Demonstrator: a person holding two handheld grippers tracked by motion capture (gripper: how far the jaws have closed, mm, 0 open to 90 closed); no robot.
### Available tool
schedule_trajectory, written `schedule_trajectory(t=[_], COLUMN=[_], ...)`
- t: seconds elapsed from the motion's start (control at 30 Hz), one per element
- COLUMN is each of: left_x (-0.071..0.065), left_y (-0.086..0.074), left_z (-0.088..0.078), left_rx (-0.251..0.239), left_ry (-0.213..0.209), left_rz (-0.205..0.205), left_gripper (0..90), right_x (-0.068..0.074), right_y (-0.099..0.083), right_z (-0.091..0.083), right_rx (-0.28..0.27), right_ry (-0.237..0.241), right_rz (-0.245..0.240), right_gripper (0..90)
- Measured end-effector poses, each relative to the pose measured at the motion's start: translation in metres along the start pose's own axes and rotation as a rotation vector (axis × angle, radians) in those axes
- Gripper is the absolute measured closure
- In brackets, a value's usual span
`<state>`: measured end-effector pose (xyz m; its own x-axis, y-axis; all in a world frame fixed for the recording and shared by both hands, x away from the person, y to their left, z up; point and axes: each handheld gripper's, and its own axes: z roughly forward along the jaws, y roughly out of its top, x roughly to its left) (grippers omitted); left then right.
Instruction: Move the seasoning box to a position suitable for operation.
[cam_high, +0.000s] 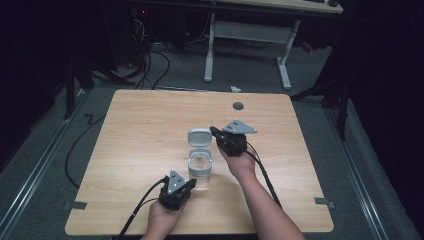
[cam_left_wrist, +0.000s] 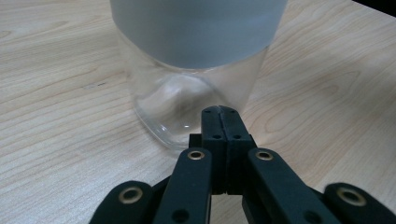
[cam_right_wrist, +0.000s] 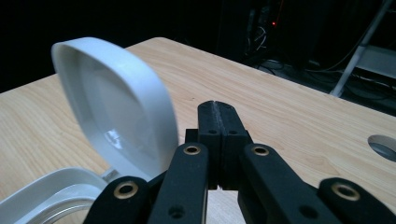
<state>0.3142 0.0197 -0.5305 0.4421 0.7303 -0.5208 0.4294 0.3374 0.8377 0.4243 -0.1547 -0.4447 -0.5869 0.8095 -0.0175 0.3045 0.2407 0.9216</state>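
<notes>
One clear glass jar with a grey collar (cam_high: 200, 167) stands upright, long axis vertical, near the middle of the light wooden surface (cam_high: 135, 130). Its single white hinged lid (cam_high: 199, 136) is flipped open, tilted up at the far side. Two tongs: the left tongs (cam_left_wrist: 219, 111) are clenched and empty, just beside the jar's base; the right tongs (cam_right_wrist: 217, 106) are clenched and empty beside the lid.

There are no words, numbers, brands or signs to read in any of the views; the clear jar (cam_high: 200, 165), its white lid (cam_high: 199, 136) and the wooden counter (cam_high: 140, 135) are all plain, with nothing written on them
</notes>
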Motion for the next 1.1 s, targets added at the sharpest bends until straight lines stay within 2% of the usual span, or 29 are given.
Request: schedule_trajectory(t=[0.33, 0.7, 0.93, 1.1], left_x=[0.000, 0.000, 0.000, 0.000], left_y=[0.000, 0.000, 0.001, 0.003], left_z=[0.001, -0.001, -0.001, -0.005], left_rx=[-0.001, -0.007, -0.011, -0.013], left_ry=[0.004, 0.002, -0.001, -0.007], left_rz=[-0.003, -0.010, -0.009, -0.018], left_gripper=[90.0, 90.0, 90.0, 89.9], right_x=[0.010, 0.029, 0.034, 0.032], right_y=[-0.002, -0.022, -0.028, -0.026], right_z=[-0.014, -0.033, -0.037, -0.042], right_rx=[-0.016, -0.029, -0.021, -0.040], right_ry=[0.021, 0.035, 0.044, 0.033], right_rz=[-0.030, -0.057, -0.059, -0.058], right_gripper=[90.0, 90.0, 90.0, 90.0])
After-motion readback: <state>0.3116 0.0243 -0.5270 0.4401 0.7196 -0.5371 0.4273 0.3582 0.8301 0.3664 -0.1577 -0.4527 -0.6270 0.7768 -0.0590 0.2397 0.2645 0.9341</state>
